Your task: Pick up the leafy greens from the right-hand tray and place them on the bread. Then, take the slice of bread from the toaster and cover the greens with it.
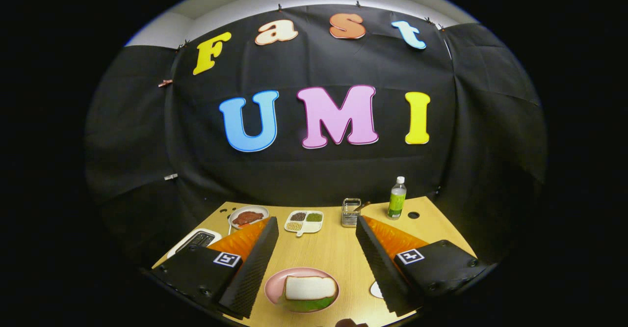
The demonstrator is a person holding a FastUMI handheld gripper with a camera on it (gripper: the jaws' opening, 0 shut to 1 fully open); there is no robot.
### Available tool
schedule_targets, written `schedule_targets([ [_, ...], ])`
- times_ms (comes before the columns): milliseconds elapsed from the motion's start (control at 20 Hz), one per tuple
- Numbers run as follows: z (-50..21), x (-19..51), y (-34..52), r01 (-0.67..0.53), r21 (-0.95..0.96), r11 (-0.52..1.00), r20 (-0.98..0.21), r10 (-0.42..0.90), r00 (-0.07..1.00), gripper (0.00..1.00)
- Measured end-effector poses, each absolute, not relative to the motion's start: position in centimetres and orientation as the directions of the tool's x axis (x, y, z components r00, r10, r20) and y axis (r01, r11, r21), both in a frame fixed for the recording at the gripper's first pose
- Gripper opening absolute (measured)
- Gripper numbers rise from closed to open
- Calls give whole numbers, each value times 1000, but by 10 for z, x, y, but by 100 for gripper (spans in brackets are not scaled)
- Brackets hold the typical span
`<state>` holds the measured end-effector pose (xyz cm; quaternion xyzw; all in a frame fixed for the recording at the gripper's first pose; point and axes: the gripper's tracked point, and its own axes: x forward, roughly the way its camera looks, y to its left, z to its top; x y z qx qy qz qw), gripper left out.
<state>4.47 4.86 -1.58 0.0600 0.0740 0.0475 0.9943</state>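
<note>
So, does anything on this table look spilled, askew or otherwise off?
Nothing stands out. The bread slice lies flat over the greens on the pink plate, between the open fingers; the bottle stands upright.

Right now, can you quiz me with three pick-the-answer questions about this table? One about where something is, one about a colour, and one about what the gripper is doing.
1. Where is the round pink plate?
A. between the fingers
B. behind the bottle
C. on the toaster

2. What colour is the liquid in the clear plastic bottle?
A. red
B. green
C. blue

3. How is the gripper?
A. shut on the bread
B. shut on the bottle
C. open, holding nothing

Answers:
1 A: the plate sits between the two fingers.
2 B: the liquid looks green.
3 C: the fingers stand wide apart, with the white bread slice lying on green leaves on the plate.
</note>
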Motion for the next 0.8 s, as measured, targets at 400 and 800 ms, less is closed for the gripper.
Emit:
schedule_targets([
  [400,-3,1,-13,49,97,994,-101,-39,994,99],
  [800,-3,-1,-33,77,111,991,-104,-65,992,99],
])
